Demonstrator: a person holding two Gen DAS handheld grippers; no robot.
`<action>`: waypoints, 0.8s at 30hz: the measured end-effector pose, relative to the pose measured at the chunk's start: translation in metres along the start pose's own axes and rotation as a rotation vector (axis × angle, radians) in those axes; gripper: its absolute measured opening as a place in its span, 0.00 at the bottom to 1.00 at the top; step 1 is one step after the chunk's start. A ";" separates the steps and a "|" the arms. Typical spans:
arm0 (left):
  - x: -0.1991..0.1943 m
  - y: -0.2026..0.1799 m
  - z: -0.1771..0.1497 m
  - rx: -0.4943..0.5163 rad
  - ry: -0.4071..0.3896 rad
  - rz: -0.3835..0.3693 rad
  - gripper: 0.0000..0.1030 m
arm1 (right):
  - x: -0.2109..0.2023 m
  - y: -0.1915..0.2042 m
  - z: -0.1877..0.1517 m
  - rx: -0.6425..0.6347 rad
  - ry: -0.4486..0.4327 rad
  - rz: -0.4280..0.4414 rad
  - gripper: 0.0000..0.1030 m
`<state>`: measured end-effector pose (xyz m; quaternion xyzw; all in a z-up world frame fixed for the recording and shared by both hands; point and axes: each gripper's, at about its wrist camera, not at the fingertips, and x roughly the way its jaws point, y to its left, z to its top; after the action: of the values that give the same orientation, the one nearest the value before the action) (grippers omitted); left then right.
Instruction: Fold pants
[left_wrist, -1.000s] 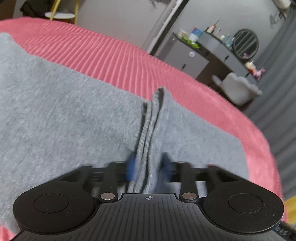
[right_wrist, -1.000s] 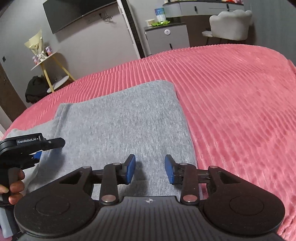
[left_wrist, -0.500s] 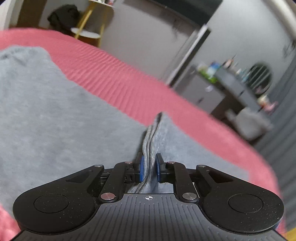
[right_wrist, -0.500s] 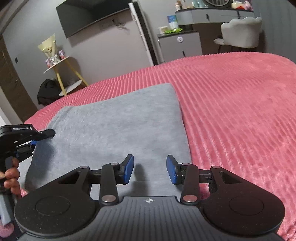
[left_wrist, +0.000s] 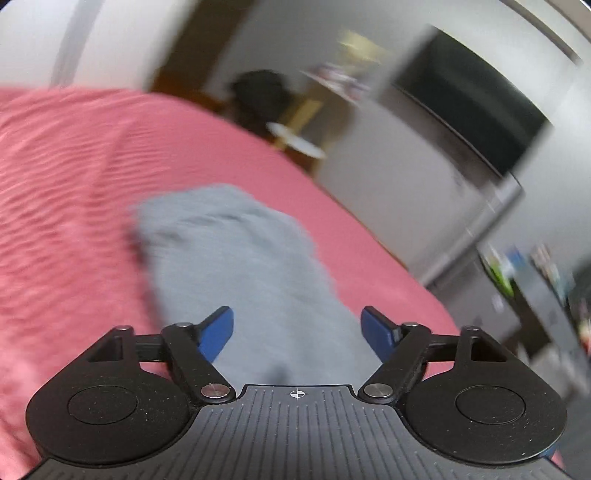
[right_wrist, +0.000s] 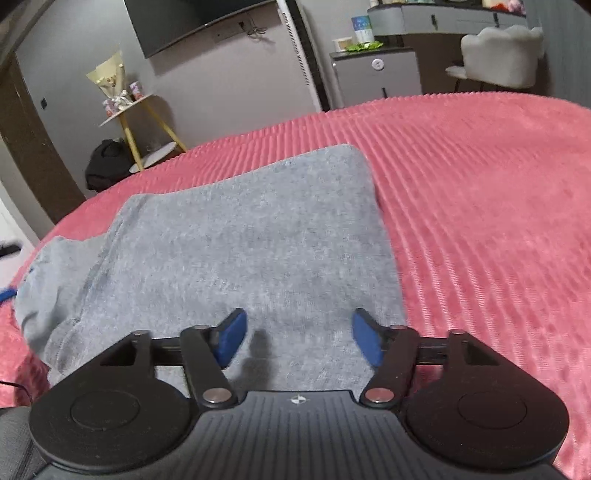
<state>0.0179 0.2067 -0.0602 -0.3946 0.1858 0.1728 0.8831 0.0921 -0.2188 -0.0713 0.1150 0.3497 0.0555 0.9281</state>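
The grey pants (right_wrist: 236, 243) lie folded into a rough rectangle on the pink ribbed bedspread (right_wrist: 480, 206). In the left wrist view the pants (left_wrist: 243, 266) are blurred by motion and stretch away from the fingers. My left gripper (left_wrist: 297, 328) is open and empty above the near end of the cloth. My right gripper (right_wrist: 297, 334) is open and empty just above the near edge of the pants. A looser, rumpled part of the pants (right_wrist: 55, 280) lies at the left.
The bed takes up most of both views. Beyond it are a yellow-legged side table (right_wrist: 144, 122), a black bag (right_wrist: 107, 162), a wall TV (right_wrist: 192, 22), a small grey cabinet (right_wrist: 376, 74) and a white chair (right_wrist: 498, 55).
My left gripper let go of the pants edge it was pinching, opened wide and swung round to the left. My right gripper opened a little wider and stayed over the near edge.
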 end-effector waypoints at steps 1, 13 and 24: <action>0.002 0.018 0.006 -0.035 0.007 0.018 0.66 | 0.002 0.001 0.000 -0.002 0.003 0.021 0.77; 0.084 0.107 0.027 -0.259 0.217 -0.122 0.54 | 0.013 0.008 -0.001 -0.060 0.006 0.038 0.96; 0.092 0.098 0.051 -0.234 0.148 -0.163 0.19 | 0.017 0.013 -0.003 -0.112 0.002 0.002 0.96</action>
<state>0.0632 0.3220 -0.1334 -0.5201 0.1963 0.0916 0.8262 0.1030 -0.2021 -0.0810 0.0633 0.3469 0.0759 0.9327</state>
